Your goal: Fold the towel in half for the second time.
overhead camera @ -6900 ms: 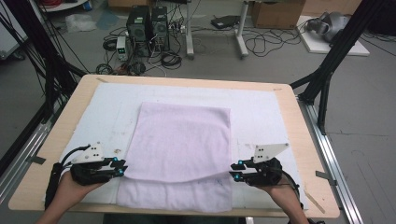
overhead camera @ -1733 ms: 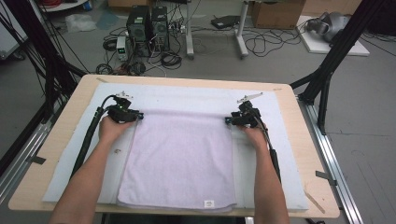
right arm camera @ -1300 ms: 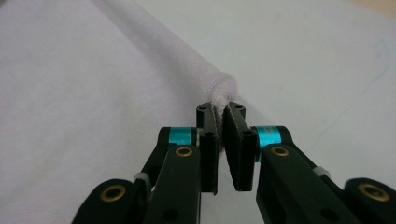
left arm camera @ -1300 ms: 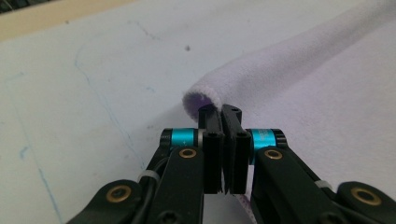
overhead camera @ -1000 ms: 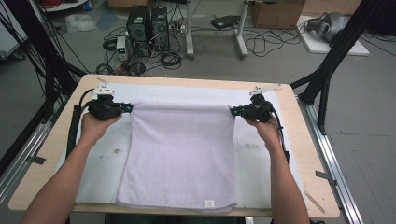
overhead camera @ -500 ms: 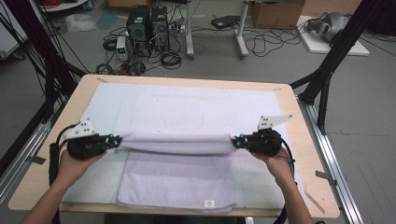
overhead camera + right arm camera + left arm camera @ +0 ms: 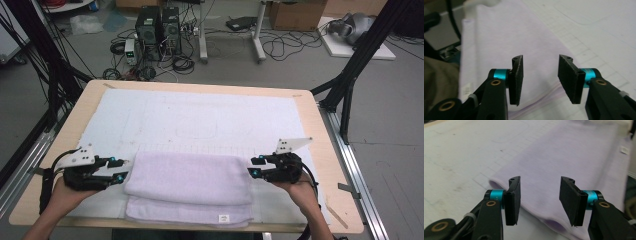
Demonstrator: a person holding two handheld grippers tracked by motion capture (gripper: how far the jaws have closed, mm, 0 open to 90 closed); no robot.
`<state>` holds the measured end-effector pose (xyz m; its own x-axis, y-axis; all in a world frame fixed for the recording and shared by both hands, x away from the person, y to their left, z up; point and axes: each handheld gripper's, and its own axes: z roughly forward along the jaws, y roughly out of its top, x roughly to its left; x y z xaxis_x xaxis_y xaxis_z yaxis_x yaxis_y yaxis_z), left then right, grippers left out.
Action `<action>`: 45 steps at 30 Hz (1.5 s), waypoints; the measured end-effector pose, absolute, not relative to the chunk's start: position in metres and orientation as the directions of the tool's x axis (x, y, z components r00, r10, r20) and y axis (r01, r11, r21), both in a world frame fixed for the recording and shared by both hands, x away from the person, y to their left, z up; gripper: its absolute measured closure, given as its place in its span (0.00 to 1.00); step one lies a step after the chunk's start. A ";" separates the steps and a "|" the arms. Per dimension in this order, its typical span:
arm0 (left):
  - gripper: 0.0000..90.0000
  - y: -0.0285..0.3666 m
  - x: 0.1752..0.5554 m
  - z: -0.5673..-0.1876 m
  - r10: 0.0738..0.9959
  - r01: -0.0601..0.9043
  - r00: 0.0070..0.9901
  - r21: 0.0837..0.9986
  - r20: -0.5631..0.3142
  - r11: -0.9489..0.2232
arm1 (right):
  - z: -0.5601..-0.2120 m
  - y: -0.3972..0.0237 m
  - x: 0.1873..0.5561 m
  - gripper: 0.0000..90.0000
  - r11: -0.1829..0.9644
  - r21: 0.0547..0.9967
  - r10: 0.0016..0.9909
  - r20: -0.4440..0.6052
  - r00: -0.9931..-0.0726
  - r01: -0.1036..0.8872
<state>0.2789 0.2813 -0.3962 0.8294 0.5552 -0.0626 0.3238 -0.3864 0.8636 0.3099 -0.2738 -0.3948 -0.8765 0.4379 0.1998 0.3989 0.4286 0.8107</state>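
**Both grippers released at the ends of a folded towel**

Left gripper [image 7: 116, 170] rests at the towel's left end with its jaws spread; they have just been opening, and in the left gripper view [image 7: 540, 200] the gap between the flat black pads lies over the rounded fold edge without pressing on it. Right gripper [image 7: 256, 166] mirrors it at the towel's right end, jaws likewise parted after just opening; in the right gripper view [image 7: 540, 78] the layered cloth edge lies below the gap, free of the pads. Each jaw is a rectangular black pad on a turquoise metal collar, carried by a black linkage with brass-coloured pivots.

The lavender towel [image 7: 189, 186] lies folded on the near half of the table, its upper layer set back so that a strip of the lower layer, bearing a small white label [image 7: 223, 218], shows along the near edge. Its surface is soft, matte and finely napped. Beneath it lies a white mat [image 7: 200, 115] on the pale wooden table [image 7: 330, 150].
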 end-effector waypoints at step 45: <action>0.59 0.242 0.438 -0.385 0.756 0.454 0.652 0.824 -0.048 -0.339 | -0.388 -0.262 0.452 0.68 0.420 0.761 0.676 0.101 -0.730 0.494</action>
<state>0.4378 0.2423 -0.3851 0.6524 0.7564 -0.0482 0.4536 -0.3387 0.8243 0.4525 -0.2618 -0.3877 -0.7303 0.6756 0.1013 0.4945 0.4205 0.7607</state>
